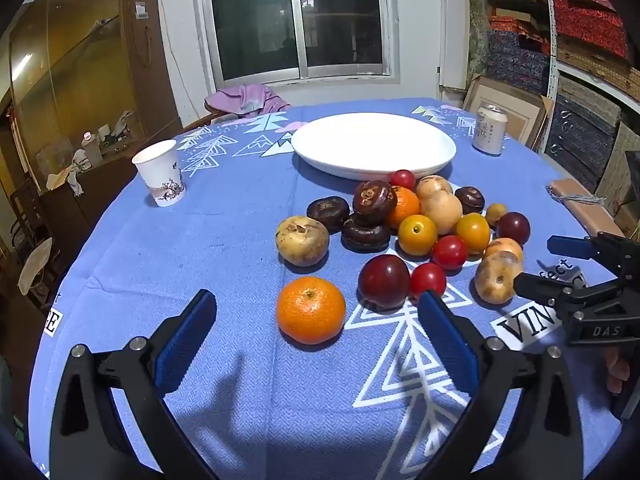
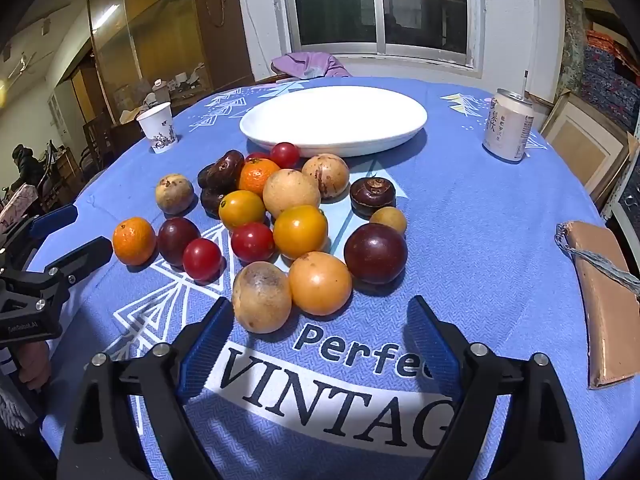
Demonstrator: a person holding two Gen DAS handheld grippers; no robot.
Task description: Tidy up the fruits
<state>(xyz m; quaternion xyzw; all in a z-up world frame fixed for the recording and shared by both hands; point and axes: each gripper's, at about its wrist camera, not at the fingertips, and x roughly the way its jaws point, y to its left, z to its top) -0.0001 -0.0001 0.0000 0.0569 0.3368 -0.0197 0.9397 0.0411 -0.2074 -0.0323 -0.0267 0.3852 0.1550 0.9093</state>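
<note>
Left wrist view: the round worktop (image 1: pixel 224 240) lay under a blue cloth printed with white trees and lettering.
Paper cup: a white paper cup (image 1: pixel 160 172) stood upright at the left, well apart from the fruit.
Left gripper: the left gripper (image 1: pixel 316 320) hung over the cloth with its blue-padded fingers (image 1: pixel 184 344) spread wide, released and clasping nothing.
Mandarin: a mandarin (image 1: pixel 311 310) lay on the cloth between those spread fingers, touched by neither.
Dark plum: a dark plum (image 1: pixel 383 281) sat just right of the mandarin, near the right-hand finger's tip; contact could not be told.
Fruit pile: the fruit pile (image 1: pixel 420 224), of tomatoes, brown-skinned fruits and dark flat ones, was heaped at the centre, just in front of the plate.
Plate: a white plate (image 1: pixel 374 144) sat beyond the heap with nothing on it.
Can: a drink can (image 1: pixel 490 130) stood upright to the right of the plate.
Right gripper: the right gripper (image 1: pixel 532 264) reached in from the right edge, fingers parted, its lower tip just beside a tan spotted fruit (image 1: pixel 496 282); contact could not be told.
Right wrist view: the right gripper's own fingers (image 2: pixel 208 340) stood wide apart over the lettering, grasping nothing, with that tan fruit (image 2: pixel 262 297) and an orange-yellow fruit (image 2: pixel 320 283) lying just beyond their tips.
Brown packet: a flat brown packet (image 2: pixel 604 308) lay at the far right.
</note>
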